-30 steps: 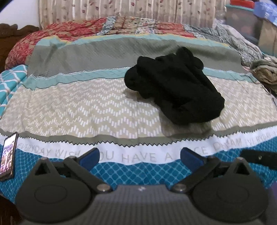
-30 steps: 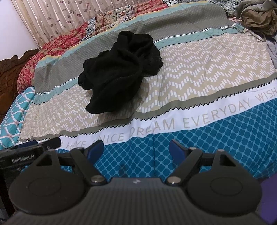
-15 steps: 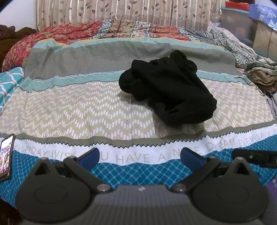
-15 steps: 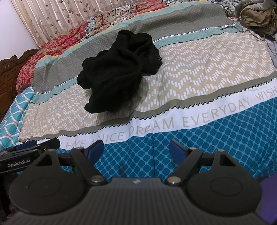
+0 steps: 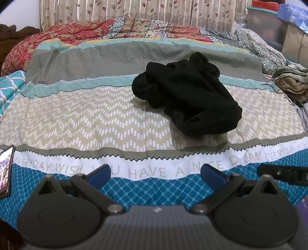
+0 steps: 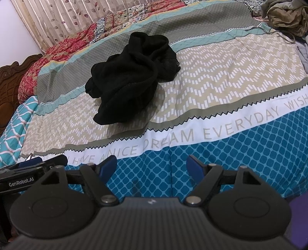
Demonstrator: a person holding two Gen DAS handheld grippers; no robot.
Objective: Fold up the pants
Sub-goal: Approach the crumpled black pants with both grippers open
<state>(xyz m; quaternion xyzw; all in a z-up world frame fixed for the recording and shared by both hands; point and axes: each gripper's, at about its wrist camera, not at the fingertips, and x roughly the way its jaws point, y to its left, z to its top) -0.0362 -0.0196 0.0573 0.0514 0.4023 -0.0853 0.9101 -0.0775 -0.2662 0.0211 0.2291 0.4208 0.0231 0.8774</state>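
Black pants (image 5: 188, 98) lie crumpled in a heap on the patterned bedspread (image 5: 86, 115), in the middle of the bed. They also show in the right wrist view (image 6: 132, 80), up and to the left. My left gripper (image 5: 156, 174) is open and empty over the bed's near edge, well short of the pants. My right gripper (image 6: 153, 166) is open and empty, also over the near blue band. The right gripper's finger shows at the right edge of the left wrist view (image 5: 281, 173). The left gripper's body shows at the left of the right wrist view (image 6: 28, 173).
A phone (image 5: 5, 171) lies at the bed's near left edge. A pile of olive clothes (image 5: 290, 84) sits at the right; it also shows in the right wrist view (image 6: 284, 17). Curtains (image 5: 134, 9) and storage boxes (image 5: 269, 23) stand behind the bed. A wooden headboard (image 6: 9, 80) is at left.
Both grippers have shifted only slightly. The left wrist view has tilted up a little, so the pants sit lower and more central. Both grippers stay open.
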